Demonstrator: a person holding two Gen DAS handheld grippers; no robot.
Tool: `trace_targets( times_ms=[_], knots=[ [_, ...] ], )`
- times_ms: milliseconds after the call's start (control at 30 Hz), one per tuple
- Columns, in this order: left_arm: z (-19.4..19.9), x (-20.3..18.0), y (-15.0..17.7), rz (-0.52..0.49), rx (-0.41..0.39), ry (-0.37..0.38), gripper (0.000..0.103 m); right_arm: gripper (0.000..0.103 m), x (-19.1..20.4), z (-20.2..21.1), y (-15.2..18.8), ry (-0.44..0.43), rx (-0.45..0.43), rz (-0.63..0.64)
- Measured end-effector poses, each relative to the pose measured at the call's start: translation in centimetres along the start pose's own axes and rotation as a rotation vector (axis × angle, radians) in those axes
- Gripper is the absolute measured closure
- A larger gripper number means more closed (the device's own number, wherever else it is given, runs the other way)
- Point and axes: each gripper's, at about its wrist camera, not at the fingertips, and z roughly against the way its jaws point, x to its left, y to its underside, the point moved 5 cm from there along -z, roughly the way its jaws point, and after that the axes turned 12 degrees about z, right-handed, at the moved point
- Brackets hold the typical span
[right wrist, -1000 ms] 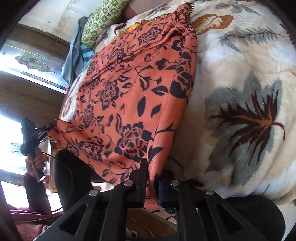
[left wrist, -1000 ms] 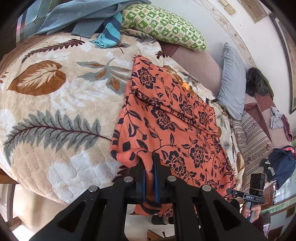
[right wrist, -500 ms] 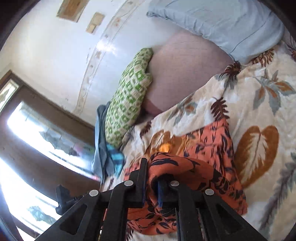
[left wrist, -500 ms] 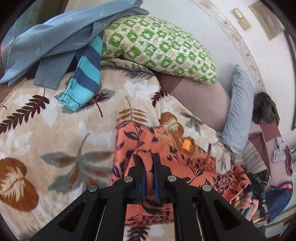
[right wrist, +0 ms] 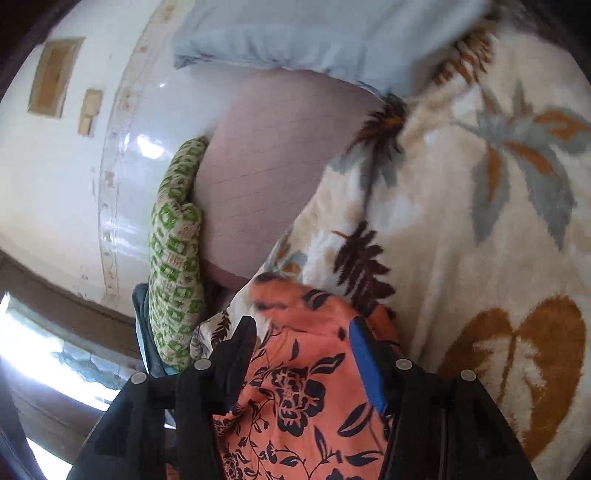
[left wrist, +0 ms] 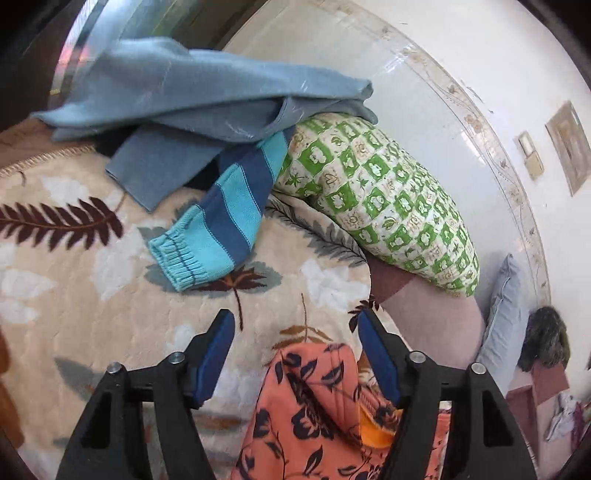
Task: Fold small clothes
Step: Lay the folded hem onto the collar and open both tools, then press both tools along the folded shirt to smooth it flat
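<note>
An orange garment with a black flower print (left wrist: 314,417) lies folded on the leaf-patterned blanket (left wrist: 74,295). My left gripper (left wrist: 295,325) is open, its jaws wide apart above the garment's far edge, which lies loose between them. In the right wrist view the same garment (right wrist: 306,387) lies between the spread jaws of my right gripper (right wrist: 301,325), which is open and holds nothing.
A striped blue sleeve (left wrist: 221,229) and a grey-blue sweater (left wrist: 177,96) lie at the back left. A green checked pillow (left wrist: 380,199), a pink bolster (right wrist: 266,162) and a light blue pillow (right wrist: 314,33) rest against the white wall.
Both grippers carried the garment's near edge over to its far end, folding it, then opened and let go. The cloth now lies loose between the jaws.
</note>
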Motion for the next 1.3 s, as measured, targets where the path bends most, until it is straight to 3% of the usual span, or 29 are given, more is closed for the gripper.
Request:
trace_targets(
  times_ms=[67,233,367,500,600,667,733,800,867,1000,1067,1167,1300],
  knots=[
    [1.8,-0.2,3.2,-0.032,-0.015,-0.077,0.026,0.047,3.6,-0.3,1.1,-0.013,0.045,0.116],
    [2.0,0.1,9.6,-0.071,0.011,-0.214,0.026,0.047,13.2,-3.1,8.5,0.041,0.243,0.493],
    [0.9,1.8,10.4,-0.131,0.022,-0.284,0.026,0.047,19.2,-6.2,15.4,0.026,0.377,0.715],
    [-0.1,4.6,9.2,-0.096,0.054,-0.323,0.026,0.047,22.1,-11.2,19.7,0.028,0.487,0.799],
    [-1.3,6.0,8.9,-0.061,0.107,-0.335,0.026,0.049,23.1,-16.7,20.2,0.08,0.586,0.792],
    [-1.6,5.5,8.8,-0.111,0.098,-0.337,0.026,0.053,23.2,-20.2,17.8,0.208,0.526,0.827],
    [-2.4,4.9,8.9,-0.169,0.116,-0.339,0.026,0.055,22.5,-22.2,13.1,0.287,0.422,0.684],
    [-2.6,4.9,8.8,-0.172,0.118,-0.337,0.026,0.055,21.3,-21.3,8.8,0.308,0.286,0.517],
    [-2.5,4.8,8.7,-0.165,0.113,-0.334,0.026,0.054,20.8,-19.4,7.2,0.266,0.221,0.457],
    [-1.1,2.3,9.0,-0.268,0.044,-0.314,0.026,0.053,18.6,-14.5,8.5,0.322,0.263,0.541],
    [-0.5,0.3,9.8,-0.348,0.03,-0.266,0.026,0.053,17.1,-10.7,9.4,0.35,0.275,0.568],
    [-0.3,-1.9,12.3,-0.449,0.08,-0.212,0.026,0.053,14.6,-5.5,10.7,0.395,0.285,0.591],
    [-1.9,-2.2,16.1,-0.549,0.191,-0.243,0.023,0.053,10.4,-0.4,13.3,0.487,0.333,0.594]
  ],
)
